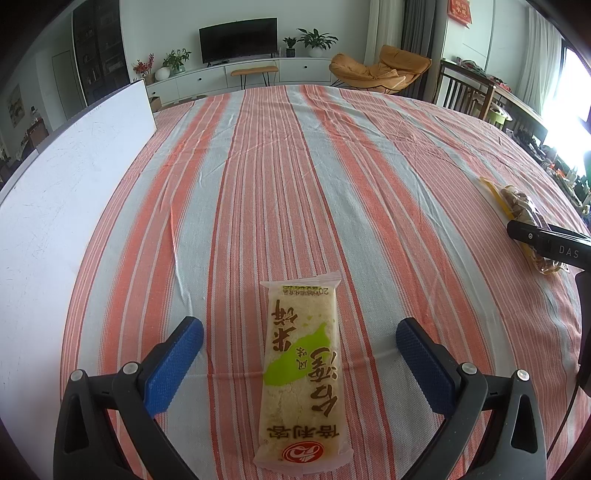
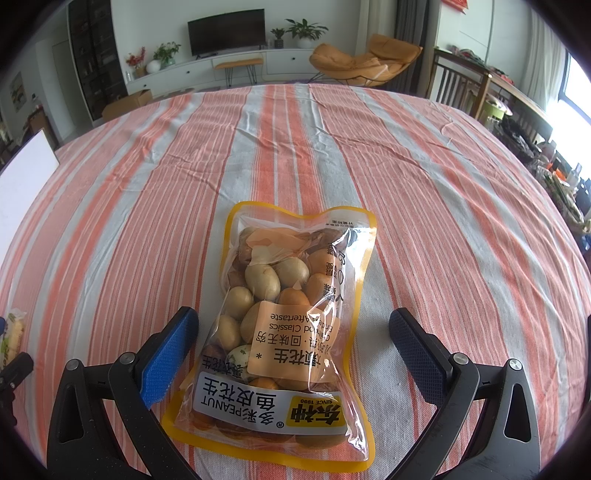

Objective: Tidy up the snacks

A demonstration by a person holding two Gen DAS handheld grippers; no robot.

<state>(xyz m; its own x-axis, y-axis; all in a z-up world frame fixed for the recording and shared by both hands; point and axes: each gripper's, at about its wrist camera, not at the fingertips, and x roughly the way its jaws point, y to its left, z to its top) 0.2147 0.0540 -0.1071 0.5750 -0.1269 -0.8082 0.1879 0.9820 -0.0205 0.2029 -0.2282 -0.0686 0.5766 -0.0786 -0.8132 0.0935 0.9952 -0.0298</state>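
We straddle rice cracker pack [image 1: 301,373], left gripper [image 1: 299,345] spread wide, empty; brittle, light: pinch long edges gently.

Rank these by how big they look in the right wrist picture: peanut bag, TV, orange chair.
1. peanut bag, biggest, but it lies nearest the camera.
2. orange chair.
3. TV.
Chair and TV look close in size, both far away.

We're in a home living room: wall TV [image 1: 238,38] over a white low cabinet [image 1: 258,75], potted plants [image 1: 317,38], orange lounge chair [image 1: 384,68] (cushioned), wooden dining chair [image 2: 458,83], striped tablecloth [image 1: 295,166].
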